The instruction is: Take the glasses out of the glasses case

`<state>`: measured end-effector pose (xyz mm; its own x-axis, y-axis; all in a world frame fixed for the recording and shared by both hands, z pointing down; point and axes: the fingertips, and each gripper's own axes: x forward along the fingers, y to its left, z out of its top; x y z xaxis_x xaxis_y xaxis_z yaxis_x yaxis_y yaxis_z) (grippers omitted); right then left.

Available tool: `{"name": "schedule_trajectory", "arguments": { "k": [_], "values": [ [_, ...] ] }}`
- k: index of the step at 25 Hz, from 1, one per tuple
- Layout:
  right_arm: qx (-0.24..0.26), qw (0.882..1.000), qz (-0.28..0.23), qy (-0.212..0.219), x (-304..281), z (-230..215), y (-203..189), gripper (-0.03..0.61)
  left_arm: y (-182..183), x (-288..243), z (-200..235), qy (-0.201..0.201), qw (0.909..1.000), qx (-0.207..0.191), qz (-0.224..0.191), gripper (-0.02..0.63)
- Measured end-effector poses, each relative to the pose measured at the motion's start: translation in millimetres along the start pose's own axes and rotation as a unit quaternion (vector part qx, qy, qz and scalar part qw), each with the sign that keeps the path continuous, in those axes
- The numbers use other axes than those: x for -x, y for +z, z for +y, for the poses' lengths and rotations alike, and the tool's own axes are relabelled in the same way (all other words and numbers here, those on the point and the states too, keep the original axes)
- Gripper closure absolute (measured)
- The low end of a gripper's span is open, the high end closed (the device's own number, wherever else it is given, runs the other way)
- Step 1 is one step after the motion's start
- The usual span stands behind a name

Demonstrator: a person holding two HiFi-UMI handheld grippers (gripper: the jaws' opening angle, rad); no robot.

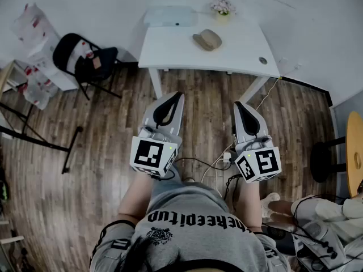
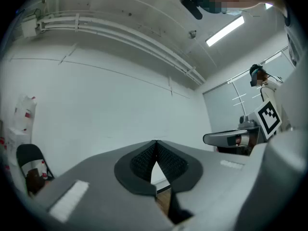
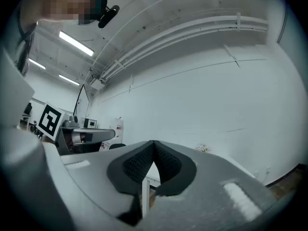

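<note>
My left claw (image 1: 178, 96) and right claw (image 1: 238, 104) are both closed on nothing, well short of the surface (image 1: 170, 47), where the case (image 1: 207, 39) lies near the far edge; I judge the approach comes first.

Inside of the far glasses case (image 1: 207, 39) on the white table (image 1: 244, 45) out of sight; tiny flowers (image 1: 222, 5) indistinct.

I see the table (image 1: 238, 55) ahead, glasses case (image 1: 207, 39) on its middle, flat box (image 1: 170, 16) behind and left of the case, flower pot (image 1: 222, 7) behind it, chair (image 1: 85, 61) left of the table, left gripper (image 1: 180, 94) and right gripper (image 1: 237, 104) side by side before the table.
</note>
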<state>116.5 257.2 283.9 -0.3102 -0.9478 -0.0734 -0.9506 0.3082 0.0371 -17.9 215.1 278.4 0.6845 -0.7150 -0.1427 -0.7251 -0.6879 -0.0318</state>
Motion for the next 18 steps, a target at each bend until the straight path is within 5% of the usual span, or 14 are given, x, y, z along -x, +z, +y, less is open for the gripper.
{"name": "schedule_trajectory", "arguments": {
  "k": [18],
  "values": [
    [-0.021, 1.0, -0.004, -0.017, -37.7, -8.7, -13.6, 0.577, -11.1, -21.0, 35.8, 0.0, 1.0, 0.004, 0.008, 0.594]
  ]
}}
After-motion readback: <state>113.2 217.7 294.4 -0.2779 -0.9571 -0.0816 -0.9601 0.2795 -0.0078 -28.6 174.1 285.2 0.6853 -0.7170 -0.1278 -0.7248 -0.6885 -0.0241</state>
